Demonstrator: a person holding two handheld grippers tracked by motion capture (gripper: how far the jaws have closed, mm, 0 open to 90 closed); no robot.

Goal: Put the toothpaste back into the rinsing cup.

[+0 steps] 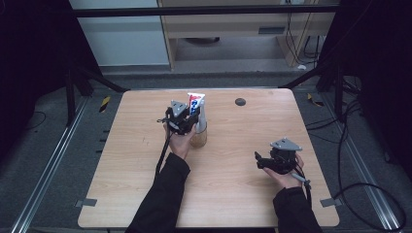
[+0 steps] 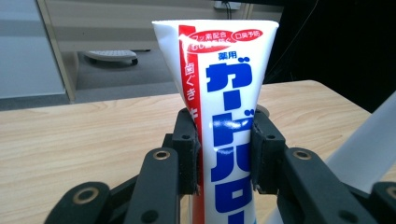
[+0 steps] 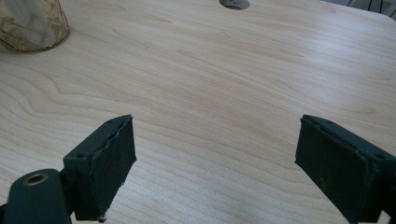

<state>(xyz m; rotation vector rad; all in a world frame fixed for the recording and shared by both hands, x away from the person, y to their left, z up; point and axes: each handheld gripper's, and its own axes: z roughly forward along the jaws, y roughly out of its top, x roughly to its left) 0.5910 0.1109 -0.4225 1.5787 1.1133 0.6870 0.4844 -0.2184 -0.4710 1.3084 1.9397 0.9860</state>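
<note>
While the left gripper (image 1: 187,120) sits a little left of centre in the high view, its jaws are pressed in on the toothpaste tube (image 2: 224,121), pinching it at the waist with the flat crimped end pointing up. In the left gripper view the two black pads bite the white, red and blue tube from either side, and the tube bulges wider above them. Just right of the tube in the high view stands a clear cup (image 1: 199,136) with an amber, faceted base, which also shows at the upper left of the right gripper view. The tube looks to be in or just over that cup, though from here I cannot tell whether its lower end rests inside or hangs above the rim.

At the lower right of the high view the right gripper (image 1: 277,160) rests low over the table (image 1: 233,194), jaws spread wide with nothing between them, well apart from the cup.

My reading is that the tube is being stood in the cup. To do that well, keep the tube upright and centred over the mouth, lower it straight, and let go only once the bottom is seated, or the light cup may tip. Easing the pinch slowly would stop the tube springing sideways. The idle gripper could steady the cup's base.
</note>
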